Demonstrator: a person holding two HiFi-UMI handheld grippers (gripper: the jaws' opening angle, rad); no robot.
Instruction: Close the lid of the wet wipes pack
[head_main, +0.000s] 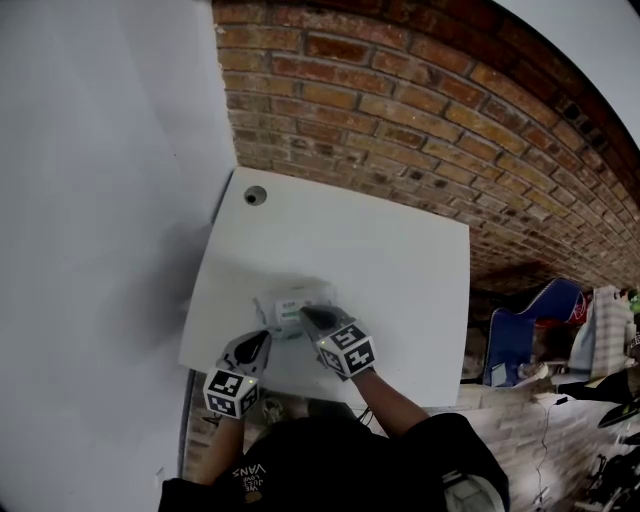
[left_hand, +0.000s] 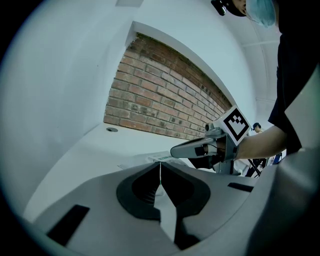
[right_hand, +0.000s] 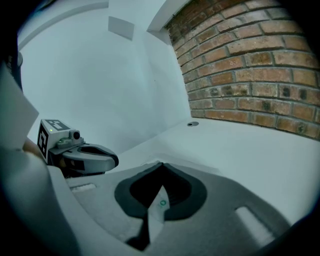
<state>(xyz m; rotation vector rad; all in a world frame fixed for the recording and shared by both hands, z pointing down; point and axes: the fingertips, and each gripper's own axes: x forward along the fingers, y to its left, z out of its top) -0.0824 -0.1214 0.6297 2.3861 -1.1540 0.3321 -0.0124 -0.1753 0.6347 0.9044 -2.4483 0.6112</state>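
Note:
The wet wipes pack (head_main: 288, 305) is white with a green label and lies flat near the front of the white table (head_main: 400, 260). My right gripper (head_main: 308, 316) is shut, and its tips rest over the pack's right part. In the right gripper view the pack (right_hand: 159, 206) shows through the gap below the closed jaws. My left gripper (head_main: 262, 340) is shut too, just off the pack's front left corner. From the left gripper view the pack (left_hand: 156, 159) lies right beyond the tips, with the right gripper (left_hand: 176, 150) above it. I cannot tell how the lid stands.
A round cable hole (head_main: 256, 196) sits at the table's far left corner. A brick wall (head_main: 420, 120) runs behind the table and a white wall (head_main: 100, 200) stands to its left. A blue chair (head_main: 540, 320) and clutter lie past the right edge.

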